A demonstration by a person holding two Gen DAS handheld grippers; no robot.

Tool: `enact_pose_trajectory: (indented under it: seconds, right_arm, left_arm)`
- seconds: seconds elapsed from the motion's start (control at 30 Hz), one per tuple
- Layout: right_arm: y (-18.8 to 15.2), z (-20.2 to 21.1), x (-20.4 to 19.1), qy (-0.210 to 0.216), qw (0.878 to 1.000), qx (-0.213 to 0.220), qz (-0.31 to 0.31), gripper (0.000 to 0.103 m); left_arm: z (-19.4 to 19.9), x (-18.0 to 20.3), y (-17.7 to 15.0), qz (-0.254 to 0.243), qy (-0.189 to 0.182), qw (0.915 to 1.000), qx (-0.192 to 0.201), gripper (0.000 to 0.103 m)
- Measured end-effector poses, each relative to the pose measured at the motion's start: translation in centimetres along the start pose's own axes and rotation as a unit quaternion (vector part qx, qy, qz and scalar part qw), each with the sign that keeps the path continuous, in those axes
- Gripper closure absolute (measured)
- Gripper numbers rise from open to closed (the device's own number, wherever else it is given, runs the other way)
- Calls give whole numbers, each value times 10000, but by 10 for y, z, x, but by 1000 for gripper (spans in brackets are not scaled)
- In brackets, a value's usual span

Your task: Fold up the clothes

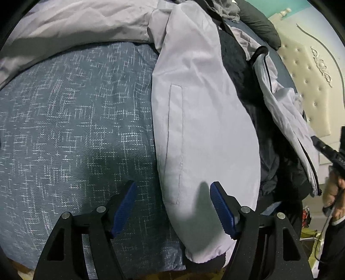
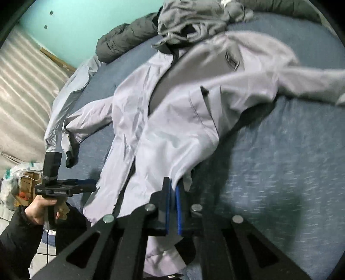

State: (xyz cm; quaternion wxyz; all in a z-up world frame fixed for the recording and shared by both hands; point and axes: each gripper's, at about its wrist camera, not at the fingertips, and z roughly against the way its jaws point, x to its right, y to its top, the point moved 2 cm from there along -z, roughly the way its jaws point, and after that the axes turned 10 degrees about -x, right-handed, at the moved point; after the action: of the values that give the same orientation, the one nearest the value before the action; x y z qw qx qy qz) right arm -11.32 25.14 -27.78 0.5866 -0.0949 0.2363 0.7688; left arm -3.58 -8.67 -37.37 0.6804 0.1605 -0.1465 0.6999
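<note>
A pale lilac jacket (image 2: pixel 172 120) lies spread, front open, on a blue-grey bed cover (image 2: pixel 280 161). My right gripper (image 2: pixel 174 189) is shut on the jacket's lower hem and lifts that edge. In the left wrist view the jacket's front panel with a pocket seam (image 1: pixel 200 120) hangs lengthwise over the patterned cover (image 1: pixel 75 129). My left gripper (image 1: pixel 172 191) is open and empty, its blue pads (image 1: pixel 223 211) just above the panel's lower left edge. The left gripper also shows in the right wrist view (image 2: pixel 64 187), held in a hand beside the bed.
A grey garment (image 2: pixel 194 19) and a dark puffy jacket (image 2: pixel 125 38) are piled at the far end of the bed. A cream tufted headboard (image 1: pixel 306 71) stands to the right. Bags and boxes (image 2: pixel 19 181) sit on the floor at the left.
</note>
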Motion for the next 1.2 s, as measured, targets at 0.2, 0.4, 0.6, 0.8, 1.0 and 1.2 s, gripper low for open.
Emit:
enact_pose_trajectory:
  seconds: [0.2,0.4,0.6,0.8,1.0,1.2]
  right_arm:
    - [-17,31,18,-1096,9936,-110,238,99]
    - [-43,-2,70,-1083,9903,-764,-422,95]
    - [-37,17,89,-1060,9918,-295,-650,72]
    - [-27,16,104,-872,9944,-229,-559,55]
    - [-30,-3,98,-197,9985,-319,-394,50]
    - [-31,-4,82,-185,9990,-336,-212,86]
  left_arm:
    - [7,3,1,-50,33,10000,57,29]
    - [11,0,-4,-39,50,10000,36,29]
    - [9,-16,-8,164,-62,9998,-58,29]
    - [-9,-14,-13,184,-343,9990,-217,30]
    - [-9,4,-14,-151,-384,9990,-181,75]
    - [24,15,-22,-487,-289,9984,45,95]
